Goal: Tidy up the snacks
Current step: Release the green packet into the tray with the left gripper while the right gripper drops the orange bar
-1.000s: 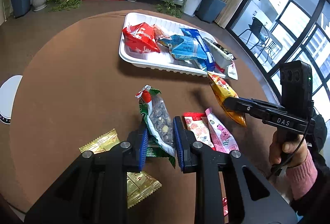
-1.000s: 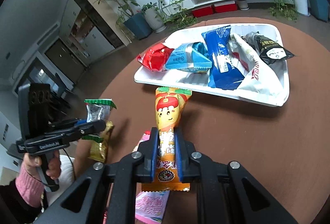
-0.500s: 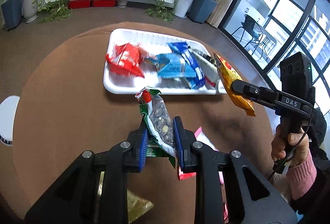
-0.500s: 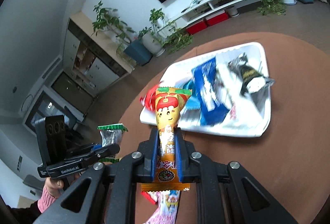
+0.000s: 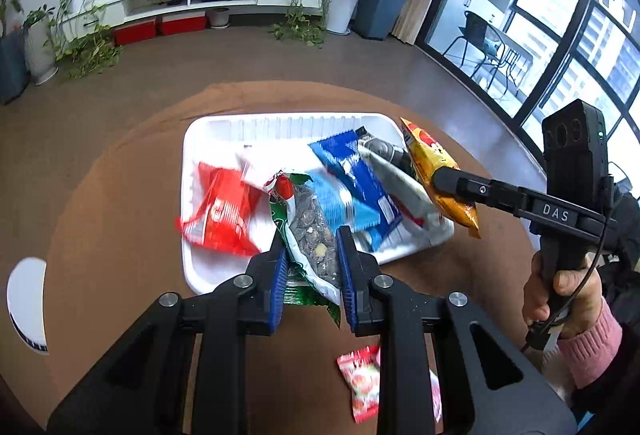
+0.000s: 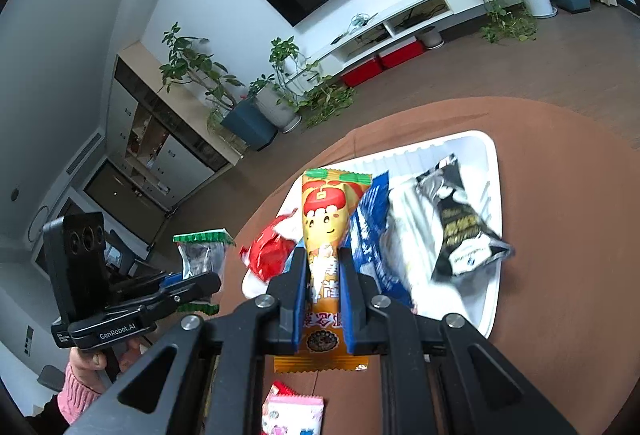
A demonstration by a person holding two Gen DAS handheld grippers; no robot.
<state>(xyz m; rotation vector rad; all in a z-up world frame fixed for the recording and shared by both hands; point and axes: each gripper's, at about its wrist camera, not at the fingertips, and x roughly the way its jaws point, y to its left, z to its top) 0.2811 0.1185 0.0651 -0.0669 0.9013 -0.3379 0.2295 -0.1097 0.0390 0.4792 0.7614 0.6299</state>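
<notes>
Tray (image 5: pixel 192 195) snacks motion-blurred — pink packet (image 6: pixel 294 415) cut off by edge.

Left gripper (image 5: pixel 311 275) with clear green-edged nut packet (image 5: pixel 308 235), risen from above bare brown table (image 5: pixel 120 195) to over near edge of white tray (image 5: pixel 192 195), right gripper (image 6: pixel 323 299) with orange cartoon packet (image 6: pixel 326 219), lifted from beside tray to above tray's right end
</notes>
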